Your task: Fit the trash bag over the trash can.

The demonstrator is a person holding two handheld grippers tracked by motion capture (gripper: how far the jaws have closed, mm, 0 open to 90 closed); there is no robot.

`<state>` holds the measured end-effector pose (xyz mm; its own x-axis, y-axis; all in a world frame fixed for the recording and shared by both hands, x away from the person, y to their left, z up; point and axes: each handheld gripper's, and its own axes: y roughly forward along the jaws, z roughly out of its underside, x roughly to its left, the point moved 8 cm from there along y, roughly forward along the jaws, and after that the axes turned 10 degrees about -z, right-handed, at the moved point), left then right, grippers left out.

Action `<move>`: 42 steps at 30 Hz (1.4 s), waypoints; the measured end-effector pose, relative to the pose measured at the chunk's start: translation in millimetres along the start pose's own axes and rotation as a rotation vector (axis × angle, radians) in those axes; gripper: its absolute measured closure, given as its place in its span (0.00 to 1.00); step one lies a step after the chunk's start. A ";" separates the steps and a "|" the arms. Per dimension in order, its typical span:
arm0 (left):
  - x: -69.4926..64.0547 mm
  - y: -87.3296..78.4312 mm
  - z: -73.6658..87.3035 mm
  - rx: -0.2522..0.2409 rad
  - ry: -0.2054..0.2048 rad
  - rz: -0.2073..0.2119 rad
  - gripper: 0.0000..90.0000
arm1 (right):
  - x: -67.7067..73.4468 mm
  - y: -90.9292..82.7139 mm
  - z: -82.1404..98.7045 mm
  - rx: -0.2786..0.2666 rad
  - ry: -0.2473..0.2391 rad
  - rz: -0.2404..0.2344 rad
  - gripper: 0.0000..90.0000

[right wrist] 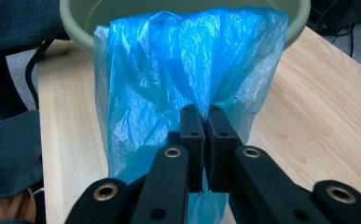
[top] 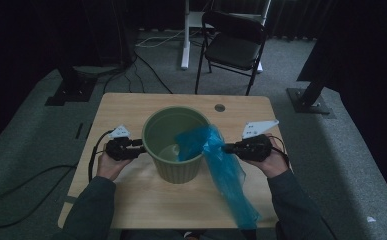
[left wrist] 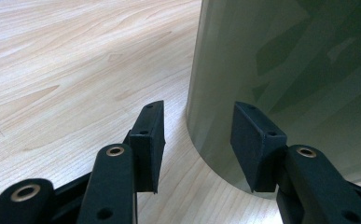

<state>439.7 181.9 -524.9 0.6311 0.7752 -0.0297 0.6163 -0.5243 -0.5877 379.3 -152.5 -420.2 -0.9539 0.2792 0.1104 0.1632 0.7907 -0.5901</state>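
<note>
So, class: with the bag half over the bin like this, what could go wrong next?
1. The right gripper pinches only a thin fold of the blue bag; a hard pull may tear it or slip it free.
2. The left gripper stands open beside the bin, one pad against its wall, so the bin isn't clamped and could slide or tip.
</note>
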 end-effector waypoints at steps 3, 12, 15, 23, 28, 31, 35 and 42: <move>-0.5 0.6 -0.3 0.000 0.001 0.001 0.61 | 0.1 0.8 -2.1 -0.001 -0.003 -0.001 0.97; -1.2 1.0 -1.1 0.000 0.003 0.003 0.61 | -0.5 -3.5 -12.6 -0.014 -0.019 0.007 0.97; -0.9 0.6 -1.2 -0.001 0.004 0.002 0.61 | -0.8 -4.3 -14.8 -0.016 -0.026 0.007 0.97; -1.5 1.2 -2.0 -0.004 0.004 0.005 0.61 | -2.9 -6.3 -25.9 -0.023 -0.047 0.010 0.97; -2.3 0.6 -2.8 -0.008 0.004 0.009 0.61 | -5.5 -5.8 -34.8 -0.019 -0.060 0.013 0.97; -2.9 0.6 -3.3 -0.011 0.003 0.015 0.61 | -6.4 -4.7 -40.1 -0.018 -0.069 0.011 0.97; -3.9 0.5 -3.7 -0.013 0.005 0.014 0.61 | -8.0 -3.0 -45.8 -0.012 -0.082 0.011 0.97; -4.4 0.2 -3.8 -0.015 0.009 0.015 0.62 | -10.4 1.2 -55.6 -0.005 -0.102 0.005 0.97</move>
<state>438.9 177.0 -521.8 0.6445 0.7640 -0.0313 0.6135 -0.5411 -0.5752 403.3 -124.2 -377.6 -0.9737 0.2264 0.0249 0.1693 0.7923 -0.5861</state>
